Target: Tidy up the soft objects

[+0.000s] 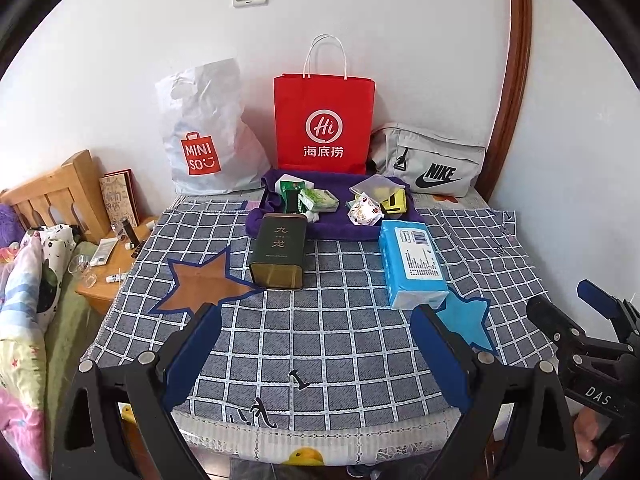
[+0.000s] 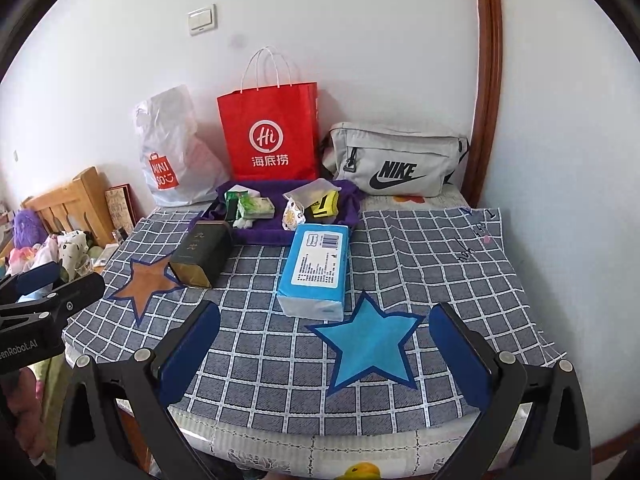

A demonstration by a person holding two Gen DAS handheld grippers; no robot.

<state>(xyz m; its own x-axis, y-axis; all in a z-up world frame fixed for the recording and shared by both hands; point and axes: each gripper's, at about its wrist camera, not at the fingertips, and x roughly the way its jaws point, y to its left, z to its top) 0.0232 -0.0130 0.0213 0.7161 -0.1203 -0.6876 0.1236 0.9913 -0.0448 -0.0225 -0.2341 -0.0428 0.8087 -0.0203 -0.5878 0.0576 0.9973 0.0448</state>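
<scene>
- Only the left wrist view took in the bedside cabinet [image 1: 108,276] strewn with tubes.
- The checked cloth [image 2: 420,264] covered the desk.
- A red bag [image 2: 272,136] and a grey Nike pouch [image 2: 396,164] lined the wall.
- The blue tissue pack [image 2: 316,268] lay beside the blue star [image 2: 372,344], the dark tin [image 1: 278,252] left of it.
- Left tool [image 1: 316,360] and right tool [image 2: 324,360] hung wide apart, holding nothing.
</scene>
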